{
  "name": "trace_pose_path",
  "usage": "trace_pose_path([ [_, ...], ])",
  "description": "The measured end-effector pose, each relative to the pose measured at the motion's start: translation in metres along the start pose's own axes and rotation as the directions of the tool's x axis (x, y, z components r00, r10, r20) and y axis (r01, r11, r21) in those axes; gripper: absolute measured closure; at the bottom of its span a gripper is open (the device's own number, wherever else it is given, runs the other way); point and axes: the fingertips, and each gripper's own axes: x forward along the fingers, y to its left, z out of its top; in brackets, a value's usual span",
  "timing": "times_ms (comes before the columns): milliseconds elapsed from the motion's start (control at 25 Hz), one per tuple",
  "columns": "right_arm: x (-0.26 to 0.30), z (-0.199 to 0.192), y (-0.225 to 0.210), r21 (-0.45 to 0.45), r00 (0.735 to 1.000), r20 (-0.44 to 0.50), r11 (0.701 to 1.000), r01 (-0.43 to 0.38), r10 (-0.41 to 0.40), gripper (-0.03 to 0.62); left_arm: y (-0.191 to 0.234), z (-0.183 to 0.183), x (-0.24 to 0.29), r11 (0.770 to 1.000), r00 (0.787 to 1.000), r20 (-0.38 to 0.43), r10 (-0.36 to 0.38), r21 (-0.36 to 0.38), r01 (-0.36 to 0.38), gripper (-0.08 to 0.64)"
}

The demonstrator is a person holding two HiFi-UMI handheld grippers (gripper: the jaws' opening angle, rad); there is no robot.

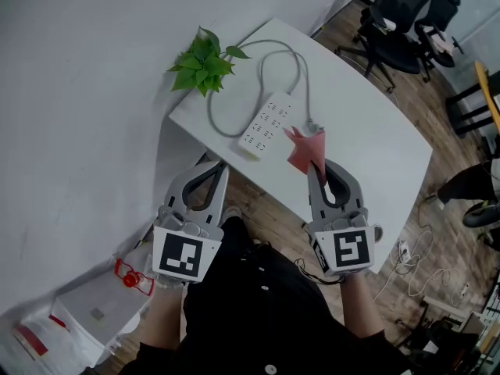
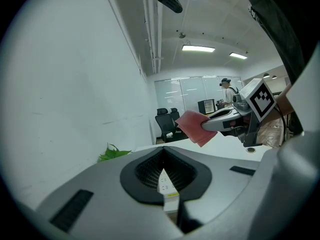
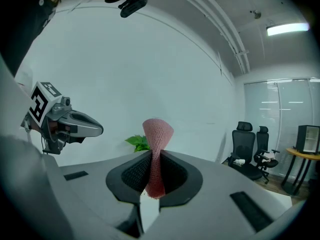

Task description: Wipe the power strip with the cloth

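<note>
A white power strip (image 1: 266, 123) lies on the white table (image 1: 375, 155), its grey cable looping off toward the back. My right gripper (image 1: 313, 165) is shut on a red cloth (image 1: 305, 148), which it holds in the air just right of the strip's near end. In the right gripper view the cloth (image 3: 156, 149) stands up pinched between the jaws. My left gripper (image 1: 222, 166) hovers at the table's near edge, shut and holding nothing. Through the gap behind its jaws, the left gripper view shows the strip (image 2: 166, 181), and beyond it the cloth (image 2: 192, 126).
A green potted plant (image 1: 203, 62) stands at the table's far left corner beside the wall. Black office chairs (image 1: 398, 22) stand on the wood floor beyond the table. White cords (image 1: 410, 260) lie on the floor at right, and boxes (image 1: 94, 311) at lower left.
</note>
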Motion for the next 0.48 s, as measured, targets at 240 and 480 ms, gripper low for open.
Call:
trace_pose_path([
  [240,0.030,0.005,-0.009,0.004,0.998,-0.019,0.999,0.053,-0.053,0.535,0.027,-0.002,0.029,0.998,0.998,0.007,-0.056,0.008,0.056,0.548],
  [480,0.065,0.006,-0.011,0.001,0.995,-0.034,0.995,0.098,-0.098,0.535,0.058,-0.009,0.054,0.995,0.995,0.019,-0.100,0.017,0.100,0.548],
])
